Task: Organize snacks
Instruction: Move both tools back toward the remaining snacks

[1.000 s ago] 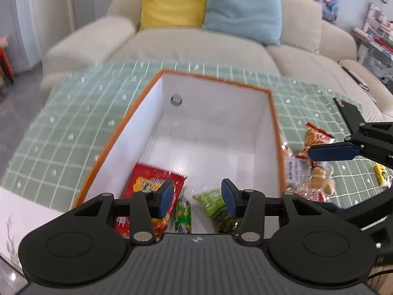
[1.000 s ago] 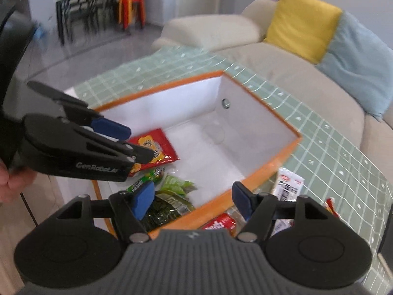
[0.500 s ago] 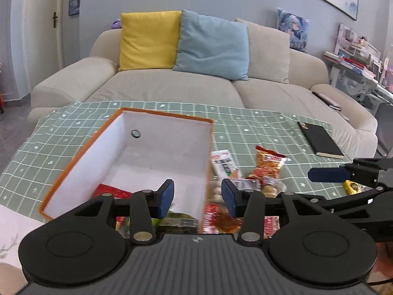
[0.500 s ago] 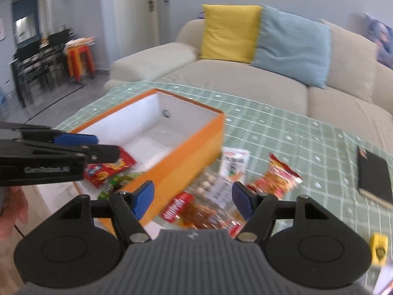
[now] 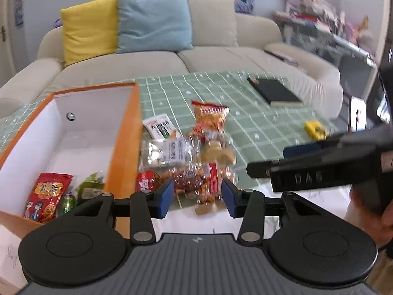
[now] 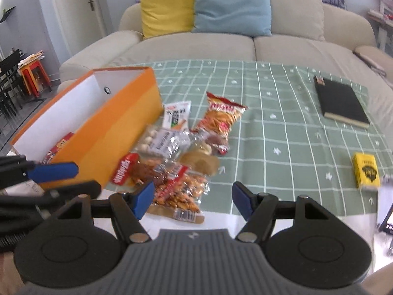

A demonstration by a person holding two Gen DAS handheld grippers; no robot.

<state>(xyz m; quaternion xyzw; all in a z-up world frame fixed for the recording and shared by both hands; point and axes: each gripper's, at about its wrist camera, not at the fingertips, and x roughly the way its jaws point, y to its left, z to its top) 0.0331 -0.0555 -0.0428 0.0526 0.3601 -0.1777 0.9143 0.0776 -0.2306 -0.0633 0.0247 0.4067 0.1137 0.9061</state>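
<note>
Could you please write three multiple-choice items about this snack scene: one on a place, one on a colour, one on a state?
1. Where does the red packet lie?
A. inside the orange box
B. on the black book
C. on the sofa

2. What colour is the small box near the cloth's right edge?
A. blue
B. yellow
C. white

3. How is the right tool?
A. shut on a packet
B. open, holding nothing
C. out of view

Answers:
1 A, the left wrist view shows it on the box's white floor.
2 B, its faces are yellow with a dark mark.
3 B, its blue pads stand wide apart, the nearest snack bag lying on the table.
</note>
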